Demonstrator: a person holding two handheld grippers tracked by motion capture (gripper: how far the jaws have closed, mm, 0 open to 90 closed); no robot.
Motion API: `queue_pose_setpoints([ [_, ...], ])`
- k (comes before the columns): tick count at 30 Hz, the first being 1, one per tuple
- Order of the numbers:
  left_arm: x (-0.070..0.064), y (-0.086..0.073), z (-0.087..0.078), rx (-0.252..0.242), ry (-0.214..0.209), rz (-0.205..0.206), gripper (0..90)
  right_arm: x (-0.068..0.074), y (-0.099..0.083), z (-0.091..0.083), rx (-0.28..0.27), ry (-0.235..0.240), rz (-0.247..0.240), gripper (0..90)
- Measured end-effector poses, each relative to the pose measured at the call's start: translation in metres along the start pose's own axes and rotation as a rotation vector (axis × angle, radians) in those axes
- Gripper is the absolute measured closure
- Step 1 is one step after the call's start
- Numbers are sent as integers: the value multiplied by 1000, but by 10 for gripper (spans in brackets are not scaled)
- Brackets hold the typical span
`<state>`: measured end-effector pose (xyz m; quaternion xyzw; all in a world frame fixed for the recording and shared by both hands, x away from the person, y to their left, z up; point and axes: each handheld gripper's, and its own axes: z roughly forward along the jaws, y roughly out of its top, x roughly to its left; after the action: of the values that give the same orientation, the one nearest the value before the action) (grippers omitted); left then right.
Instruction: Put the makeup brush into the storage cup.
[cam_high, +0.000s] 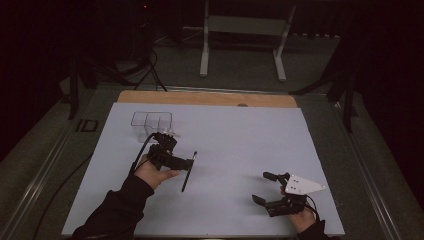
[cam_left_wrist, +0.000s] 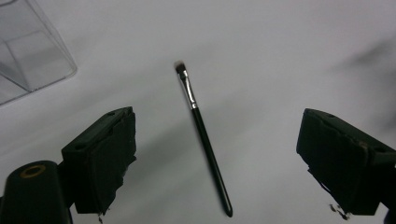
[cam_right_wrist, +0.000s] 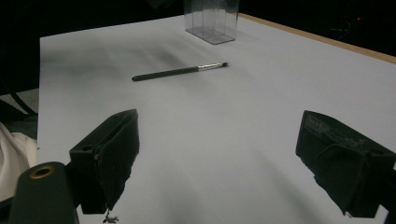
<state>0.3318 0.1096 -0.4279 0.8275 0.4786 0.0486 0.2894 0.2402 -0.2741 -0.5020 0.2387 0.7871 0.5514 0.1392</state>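
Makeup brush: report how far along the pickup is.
Done: nothing yet; the makeup brush lies flat on the white sheet, apart from the clear container. In hand: the left gripper hangs open over the brush. Left: closing on it and lifting, perhaps into the container. The right gripper is open, off to the side.

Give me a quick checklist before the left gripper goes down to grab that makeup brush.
1. Left gripper open wide: ok.
2. Brush between the jaws in the left gripper view: ok.
3. Brush lying flat on the white sheet, nothing on it: ok.
4. Clear box upright, apart from the brush: ok.
5. Right gripper open and well away: ok.
6. Gap left above the brush: cannot tell.
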Motion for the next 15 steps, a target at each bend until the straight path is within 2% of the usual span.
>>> queue_pose_setpoints([
  [2, -1, 3, 4, 16, 13, -7, 141, 0, 0, 0, 2, 0, 0, 134],
  [10, -3, 13, 19, 64, 21, -18, 182, 0, 0, 0, 1, 4, -2, 134],
  [15, -4, 16, 32, 98, 17, -22, 253, 1, 0, 0, 2, 4, -3, 134],
])
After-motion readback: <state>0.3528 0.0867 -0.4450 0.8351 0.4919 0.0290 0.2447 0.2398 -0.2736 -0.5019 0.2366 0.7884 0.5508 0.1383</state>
